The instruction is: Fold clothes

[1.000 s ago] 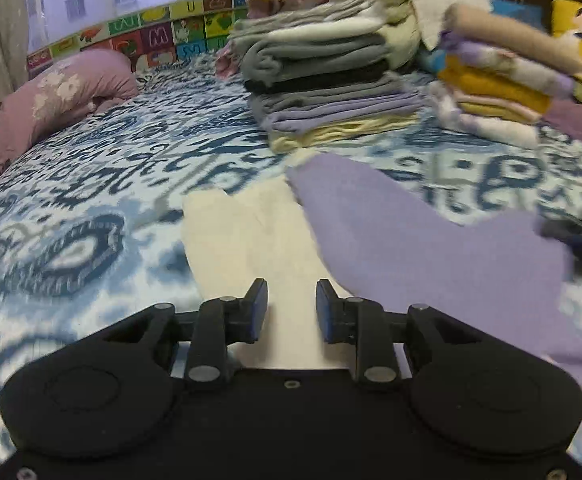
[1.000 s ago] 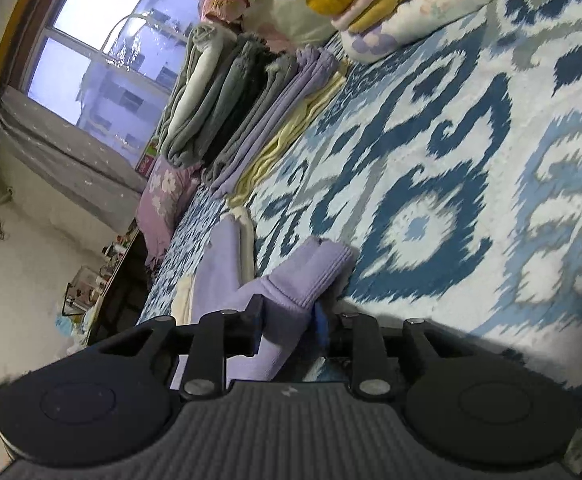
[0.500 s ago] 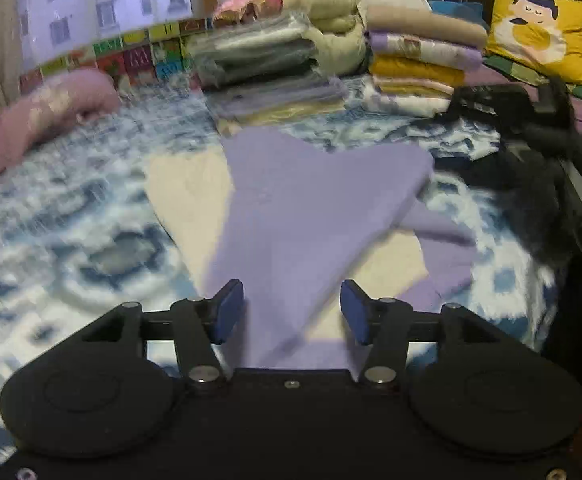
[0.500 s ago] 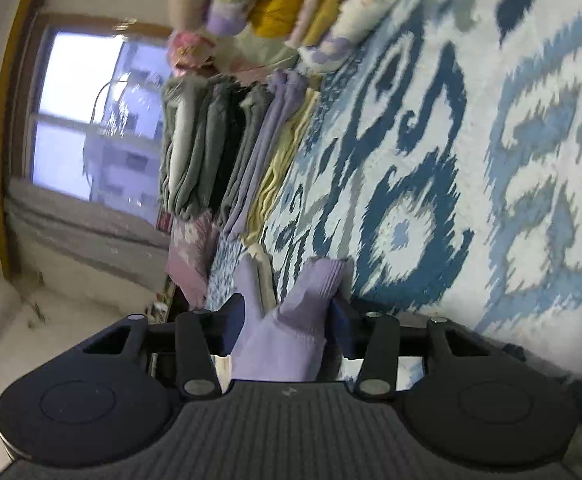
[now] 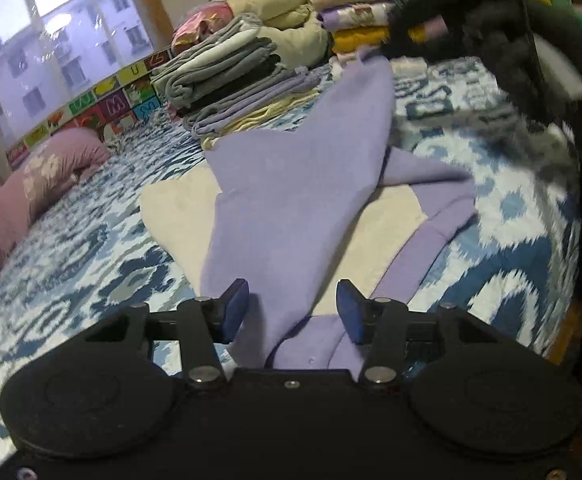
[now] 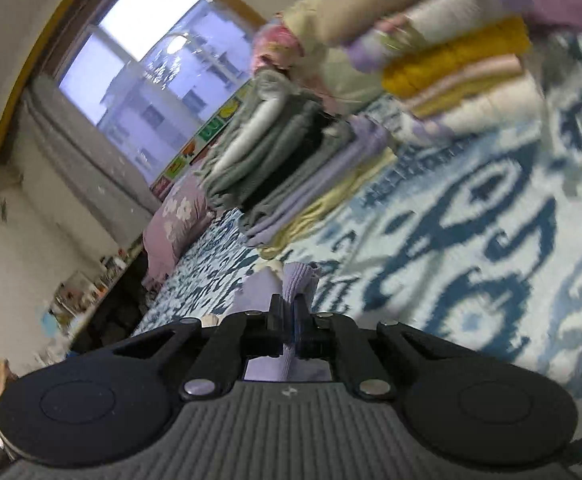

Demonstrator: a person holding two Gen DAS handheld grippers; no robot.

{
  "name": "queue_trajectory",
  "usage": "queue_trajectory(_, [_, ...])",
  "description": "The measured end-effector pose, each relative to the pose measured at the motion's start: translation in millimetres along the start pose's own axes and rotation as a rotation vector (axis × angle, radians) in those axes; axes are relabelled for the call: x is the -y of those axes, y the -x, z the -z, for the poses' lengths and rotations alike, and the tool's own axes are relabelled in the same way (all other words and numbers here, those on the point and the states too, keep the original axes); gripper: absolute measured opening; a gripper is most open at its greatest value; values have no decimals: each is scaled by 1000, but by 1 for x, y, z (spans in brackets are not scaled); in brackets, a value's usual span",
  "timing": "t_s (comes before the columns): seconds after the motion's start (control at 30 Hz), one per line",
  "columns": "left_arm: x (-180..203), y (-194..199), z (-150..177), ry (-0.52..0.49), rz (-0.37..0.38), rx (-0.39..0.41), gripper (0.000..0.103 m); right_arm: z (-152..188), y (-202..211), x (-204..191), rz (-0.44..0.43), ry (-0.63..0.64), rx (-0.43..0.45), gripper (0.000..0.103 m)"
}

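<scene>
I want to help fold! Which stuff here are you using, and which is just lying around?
Using:
purple garment
cream cloth under it
right tool, shut on the garment's cuff
left tool, open

Lying around:
folded stacks
pink pillow
bedspread

A lilac knit garment (image 5: 291,200) lies partly spread on a patterned bed, over a cream cloth (image 5: 179,216). One sleeve is lifted, stretched taut up and away to the right; its ribbed cuff (image 6: 297,280) is pinched. The other sleeve lies flat at right.
</scene>
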State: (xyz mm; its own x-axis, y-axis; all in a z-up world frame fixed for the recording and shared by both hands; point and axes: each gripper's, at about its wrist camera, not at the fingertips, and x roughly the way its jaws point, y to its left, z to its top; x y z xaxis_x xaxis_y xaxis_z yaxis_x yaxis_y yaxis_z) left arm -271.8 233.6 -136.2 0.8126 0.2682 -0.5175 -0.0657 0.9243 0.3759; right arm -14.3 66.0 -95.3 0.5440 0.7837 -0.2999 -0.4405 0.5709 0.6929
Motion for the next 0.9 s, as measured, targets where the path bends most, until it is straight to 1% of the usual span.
queue_trajectory(0.07, [0,-4,1,-2,3,-9,48,-6,-2,-15,14,23,-5,6])
queue_trajectory(0.1, [-1,-6,1,8,12,-19,46,-9,-4,-22,21,29,-6,6])
queue_trajectory(0.2, [-10,-7,4,82,46,-43,45,-23,-11,-41,27,34,-1,6])
queue_trajectory(0.27, [-13,-4,5,105,66,-42,45,-32,-17,-55,29,34,5,6])
queue_trajectory(0.3, [-15,-3,5,112,79,-40,43,-36,-21,-62,28,38,6,6])
queue_trajectory(0.4, [-17,-3,6,128,98,-43,43,-45,-37,-86,23,76,0,6])
queue_trajectory(0.53, [-25,-5,8,193,135,-60,43,-43,-58,-120,29,164,-36,6])
queue_trajectory(0.63, [-33,-5,9,246,174,-66,42,-36,-80,-148,49,252,-81,6])
queue_trajectory(0.8, [-41,-6,11,284,222,-62,42,-20,-123,-186,96,385,-164,6])
queue_trajectory(0.9, [-43,-4,12,293,243,-56,42,-10,-147,-202,123,440,-205,6])
